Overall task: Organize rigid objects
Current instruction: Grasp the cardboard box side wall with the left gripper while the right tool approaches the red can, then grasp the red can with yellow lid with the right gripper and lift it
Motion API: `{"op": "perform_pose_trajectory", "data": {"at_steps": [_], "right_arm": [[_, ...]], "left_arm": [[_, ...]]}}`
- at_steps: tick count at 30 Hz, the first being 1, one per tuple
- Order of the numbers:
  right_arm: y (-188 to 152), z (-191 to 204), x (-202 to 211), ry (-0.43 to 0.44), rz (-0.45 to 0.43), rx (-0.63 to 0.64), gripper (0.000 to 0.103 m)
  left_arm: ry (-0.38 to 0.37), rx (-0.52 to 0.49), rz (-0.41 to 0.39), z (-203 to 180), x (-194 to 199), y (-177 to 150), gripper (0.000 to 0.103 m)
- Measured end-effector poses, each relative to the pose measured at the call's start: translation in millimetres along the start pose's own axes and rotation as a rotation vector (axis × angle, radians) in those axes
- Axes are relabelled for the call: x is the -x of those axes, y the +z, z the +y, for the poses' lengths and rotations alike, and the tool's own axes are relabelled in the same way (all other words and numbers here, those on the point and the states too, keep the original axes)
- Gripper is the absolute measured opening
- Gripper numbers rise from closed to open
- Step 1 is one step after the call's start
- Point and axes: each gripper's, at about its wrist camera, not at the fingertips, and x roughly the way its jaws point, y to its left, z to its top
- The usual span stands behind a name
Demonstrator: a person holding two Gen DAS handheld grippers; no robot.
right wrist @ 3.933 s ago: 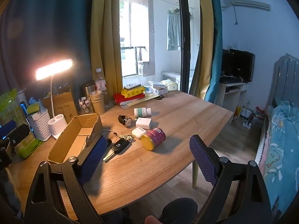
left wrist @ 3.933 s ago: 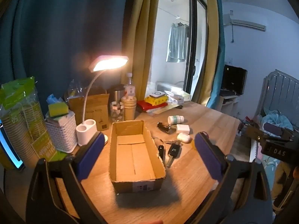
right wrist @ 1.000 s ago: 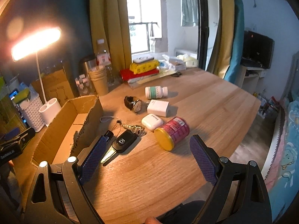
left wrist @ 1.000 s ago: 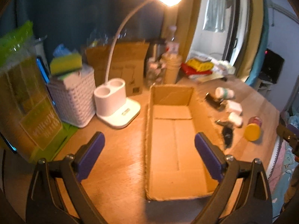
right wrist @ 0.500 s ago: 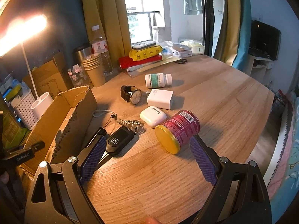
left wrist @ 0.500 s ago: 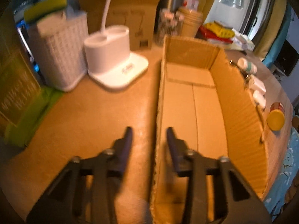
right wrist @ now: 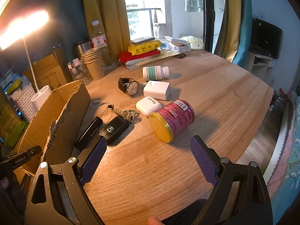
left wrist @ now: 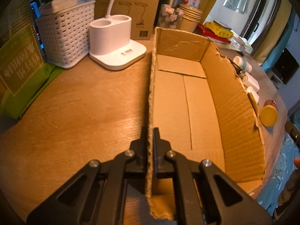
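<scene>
I have the open brown cardboard box (left wrist: 187, 97), near the counter's lamp-side edge, pinched by its thin left wall in my left gripper (left wrist: 150, 140), whose fingers have just closed; that torn cardboard could buckle or tear if I drag it. My right gripper (right wrist: 148, 150) hangs wide open and empty just short of the toppled maroon can with the yellow lid (right wrist: 171, 119), which could roll if nudged.

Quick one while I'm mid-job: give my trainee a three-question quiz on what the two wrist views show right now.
1. True or false: the left tool is clamped on a wall of the cardboard box.
2. Which item lies nearest the open right tool? A) watch B) red can C) pill bottle
3. Fill in: the inside of the box holds ____ of the loose items.

Key: 1 true. 2 B. 3 none.
</scene>
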Motion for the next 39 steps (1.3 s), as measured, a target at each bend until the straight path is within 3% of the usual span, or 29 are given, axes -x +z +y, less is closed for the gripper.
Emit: {"op": "perform_pose_trajectory", "data": {"at_steps": [19,30,39], "right_arm": [[14,-4,-16,-0.042,-0.005,-0.024,0.093],[47,-37,-56,-0.067,0.020,-0.151,0.093],[48,-45,-85,-0.128,0.067,-0.187,0.093]], "left_arm": [[-0.042,-0.031,-0.006,3,2,-1,0.004],[-0.042,-0.081,-0.023,-3,3,-2,0.004],[-0.045,-0.082,-0.024,-3,3,-4,0.004]]}}
